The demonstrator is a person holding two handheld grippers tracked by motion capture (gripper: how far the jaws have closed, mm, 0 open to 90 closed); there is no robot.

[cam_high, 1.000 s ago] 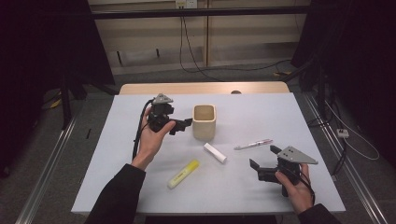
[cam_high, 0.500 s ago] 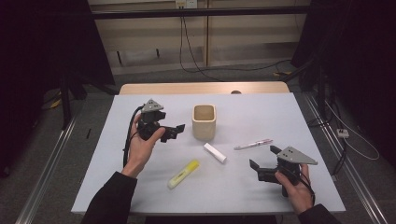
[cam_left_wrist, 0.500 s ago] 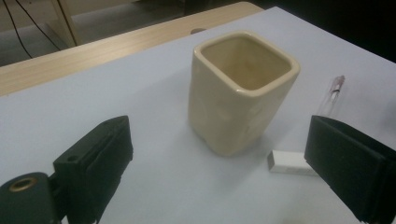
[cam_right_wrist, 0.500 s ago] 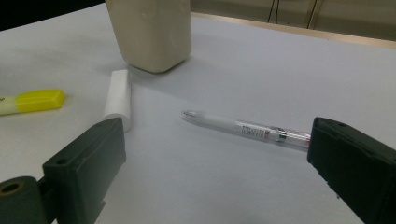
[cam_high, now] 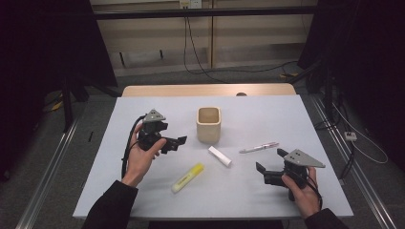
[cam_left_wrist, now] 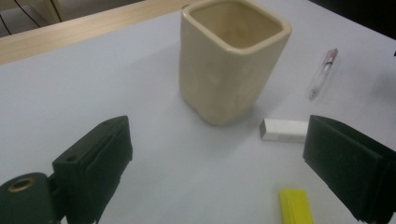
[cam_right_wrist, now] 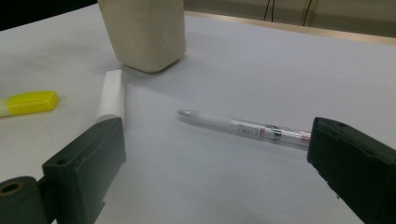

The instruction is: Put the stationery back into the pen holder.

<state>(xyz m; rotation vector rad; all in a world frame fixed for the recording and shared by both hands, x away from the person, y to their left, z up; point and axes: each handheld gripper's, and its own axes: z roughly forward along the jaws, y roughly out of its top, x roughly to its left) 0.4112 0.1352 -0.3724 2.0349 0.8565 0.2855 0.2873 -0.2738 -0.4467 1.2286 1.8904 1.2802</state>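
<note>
My right gripper [cam_high: 270, 167] sits low near my edge of the pale grey tabletop [cam_high: 267, 119], its fingers spread wide and empty, with the clear-barrelled white ballpoint pen [cam_right_wrist: 245, 126] lying flat just beyond them. My left gripper [cam_high: 173, 141] hovers, I think slightly above the surface, fingers wide apart holding nothing, the yellow highlighter [cam_left_wrist: 295, 205] and white rectangular eraser [cam_left_wrist: 283, 129] before them. Farther off stands the upright cream square ceramic cup [cam_left_wrist: 231, 56].

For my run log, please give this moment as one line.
left hand-held gripper: open, empty | right hand-held gripper: open, empty | square cream ceramic cup: upright
</note>
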